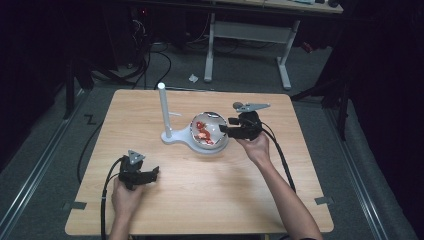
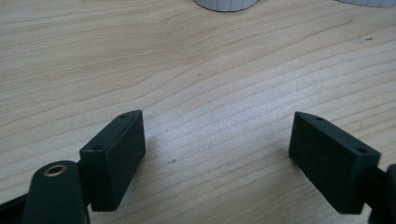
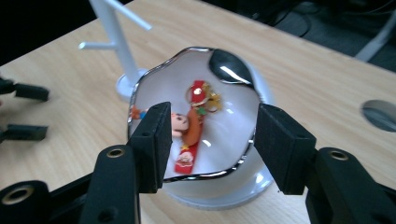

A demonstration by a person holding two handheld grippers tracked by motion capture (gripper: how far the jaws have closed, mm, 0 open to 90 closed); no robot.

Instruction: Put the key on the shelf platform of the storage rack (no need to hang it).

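The right gripper hangs just above the white bowl with a shiny wavy rim, jaws partly apart and empty. The red toy keychain lies inside it. To grab it well, go straight down and miss the rim. The white peg stand is close behind. The left gripper rests wide open on the wooden table

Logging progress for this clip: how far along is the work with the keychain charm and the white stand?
Done: nothing hangs on the white stand; the red keychain charm lies in the white bowl. In hand: the right gripper hovers at the bowl, fingers apart and gripping nothing. The left gripper rests open over bare table. Left, probably: gripping the charm and hanging it on a peg.
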